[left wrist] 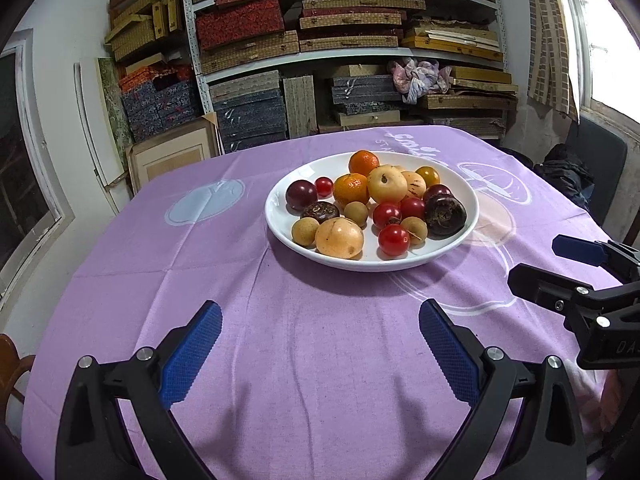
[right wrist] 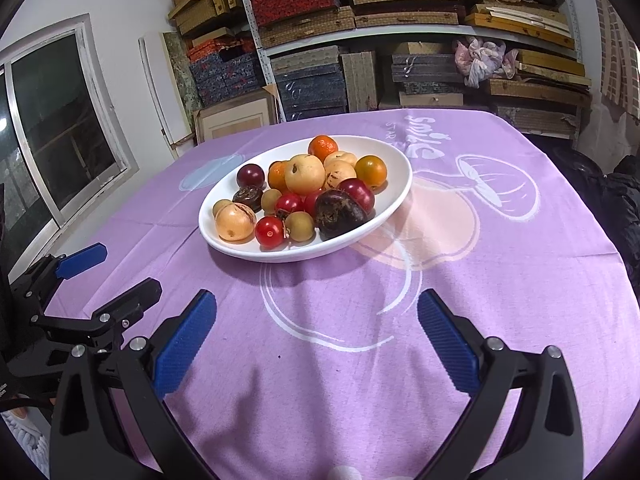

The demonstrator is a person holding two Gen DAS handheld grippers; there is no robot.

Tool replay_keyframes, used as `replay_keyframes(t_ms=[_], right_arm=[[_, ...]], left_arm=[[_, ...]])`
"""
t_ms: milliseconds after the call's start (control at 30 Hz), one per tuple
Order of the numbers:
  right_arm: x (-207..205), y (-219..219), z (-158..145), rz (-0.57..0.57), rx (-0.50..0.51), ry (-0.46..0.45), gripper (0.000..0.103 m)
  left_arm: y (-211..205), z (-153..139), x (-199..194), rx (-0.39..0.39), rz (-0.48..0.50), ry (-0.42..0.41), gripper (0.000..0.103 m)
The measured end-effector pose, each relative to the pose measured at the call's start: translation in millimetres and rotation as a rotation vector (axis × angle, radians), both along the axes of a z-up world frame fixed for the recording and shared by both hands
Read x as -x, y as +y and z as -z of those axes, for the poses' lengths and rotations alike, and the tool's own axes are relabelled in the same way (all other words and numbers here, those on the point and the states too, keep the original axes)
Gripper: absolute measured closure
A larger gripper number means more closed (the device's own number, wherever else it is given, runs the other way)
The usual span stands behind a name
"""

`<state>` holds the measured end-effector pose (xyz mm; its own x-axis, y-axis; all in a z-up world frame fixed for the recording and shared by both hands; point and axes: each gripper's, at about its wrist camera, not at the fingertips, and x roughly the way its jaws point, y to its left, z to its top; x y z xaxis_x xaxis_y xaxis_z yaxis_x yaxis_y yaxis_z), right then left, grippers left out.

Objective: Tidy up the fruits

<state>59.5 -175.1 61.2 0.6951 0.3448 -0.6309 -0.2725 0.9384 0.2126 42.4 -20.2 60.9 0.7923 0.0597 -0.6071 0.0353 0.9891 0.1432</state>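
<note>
A white plate point(left wrist: 468, 216) point(right wrist: 400, 196) heaped with several fruits stands in the middle of the purple tablecloth point(left wrist: 280, 340). On it lie oranges point(left wrist: 351, 189), a pale yellow apple-like fruit point(left wrist: 386, 183) point(right wrist: 305, 174), red cherry tomatoes point(left wrist: 394, 240) point(right wrist: 269, 232), dark purple fruits point(left wrist: 445, 216) point(right wrist: 338, 213) and small tan longans point(left wrist: 305, 232). My left gripper point(left wrist: 320, 316) hovers open over the cloth in front of the plate, empty. My right gripper point(right wrist: 316, 308) is open and empty too, just short of the plate; it also shows at the right edge of the left wrist view point(left wrist: 560, 268).
Behind the table stand metal shelves point(left wrist: 344, 56) stacked with woven and patterned boxes. A window point(right wrist: 60, 132) is on the left wall. A dark chair with a black bag point(left wrist: 572, 172) sits at the table's right. The cloth around the plate carries only printed patterns point(right wrist: 496, 188).
</note>
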Motion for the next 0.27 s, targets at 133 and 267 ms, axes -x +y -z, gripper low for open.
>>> replay_keyframes(t_ms=[133,267], right_arm=[[-0.4,-3.6,-1.6,0.009,-0.007,0.0,0.004],[-0.7,-5.6,-2.4,0.012,-0.013,0.0,0.004]], left_arm=[[2.1,0.6,-2.1,0.02,-0.005,0.019,0.003],[4.9,2.9,-3.5,0.038,-0.008,0.033,0.003]])
